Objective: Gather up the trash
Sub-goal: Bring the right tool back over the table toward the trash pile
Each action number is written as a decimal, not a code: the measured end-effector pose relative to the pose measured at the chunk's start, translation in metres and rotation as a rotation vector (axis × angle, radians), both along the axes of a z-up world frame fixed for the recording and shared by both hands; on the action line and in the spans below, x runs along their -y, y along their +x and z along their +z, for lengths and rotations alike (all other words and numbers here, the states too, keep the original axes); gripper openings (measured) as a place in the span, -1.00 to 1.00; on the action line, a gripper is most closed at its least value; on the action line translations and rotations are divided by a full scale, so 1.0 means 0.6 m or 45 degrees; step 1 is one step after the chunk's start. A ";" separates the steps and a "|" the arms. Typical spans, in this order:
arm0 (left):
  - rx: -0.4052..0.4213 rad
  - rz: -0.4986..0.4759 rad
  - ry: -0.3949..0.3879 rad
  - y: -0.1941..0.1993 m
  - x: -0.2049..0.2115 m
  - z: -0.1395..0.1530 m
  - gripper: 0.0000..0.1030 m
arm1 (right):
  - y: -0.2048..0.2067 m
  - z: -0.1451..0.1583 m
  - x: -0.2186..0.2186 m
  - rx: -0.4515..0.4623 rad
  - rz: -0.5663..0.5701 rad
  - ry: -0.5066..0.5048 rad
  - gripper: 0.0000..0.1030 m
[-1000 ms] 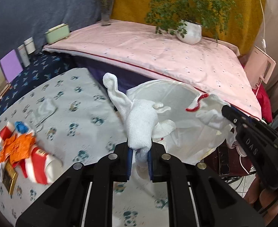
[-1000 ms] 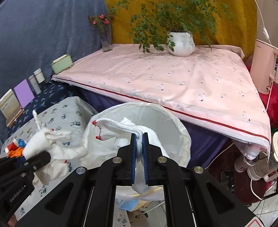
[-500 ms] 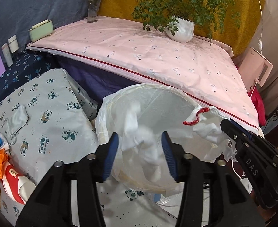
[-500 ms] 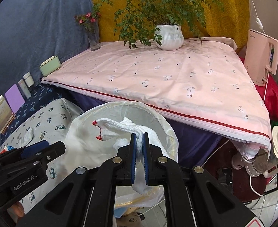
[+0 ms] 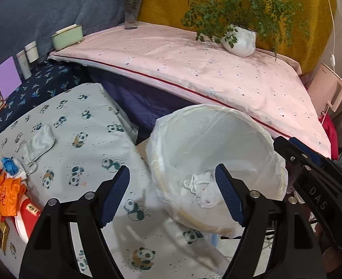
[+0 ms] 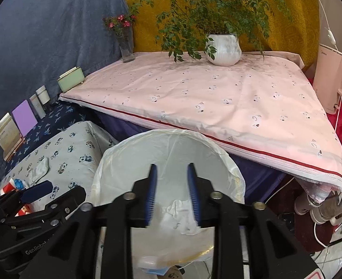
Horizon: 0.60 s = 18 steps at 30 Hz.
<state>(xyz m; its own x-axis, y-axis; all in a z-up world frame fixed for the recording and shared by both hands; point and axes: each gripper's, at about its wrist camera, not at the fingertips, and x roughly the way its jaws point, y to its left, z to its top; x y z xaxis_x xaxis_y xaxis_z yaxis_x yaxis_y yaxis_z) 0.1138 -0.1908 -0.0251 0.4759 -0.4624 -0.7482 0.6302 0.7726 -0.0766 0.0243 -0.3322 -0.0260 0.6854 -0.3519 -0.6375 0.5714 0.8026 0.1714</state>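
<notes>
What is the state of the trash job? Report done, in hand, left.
Done: white crumpled tissue lies inside the lined bin. In hand: nothing; the left gripper and right gripper are both opening over the bin, nothing between their pads. Left: the orange wrapper, blue scrap, red-white packet and clear bag on the panda cloth.

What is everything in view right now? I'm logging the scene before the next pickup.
Bin: one, white liner, beside panda cloth.
White rags: one clump, inside bin.
Panda cloth: one, pale blue.
White scrap: one, on panda cloth.
Orange wrapper: one, panda cloth's left edge.
Red-white packet: one, under wrapper.
Blue scrap: one, beside wrapper.
Pink cloth: one, raised surface behind.
Potted plant: one, white pot.
Flower vase: one, clear.
Green box: one.
Kettle: one, pink, right.
Left gripper: opening, empty.
Right gripper: opening, empty.
</notes>
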 end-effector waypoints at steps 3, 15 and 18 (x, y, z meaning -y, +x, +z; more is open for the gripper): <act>0.008 0.037 0.001 0.002 -0.025 0.002 0.46 | 0.002 0.007 -0.017 0.010 0.007 -0.018 -0.08; 0.035 0.229 0.006 0.007 -0.162 0.017 0.64 | 0.021 0.036 -0.127 0.020 0.142 -0.052 0.19; 0.042 0.302 0.004 0.008 -0.208 0.019 0.70 | 0.025 0.043 -0.161 0.023 0.181 -0.067 0.24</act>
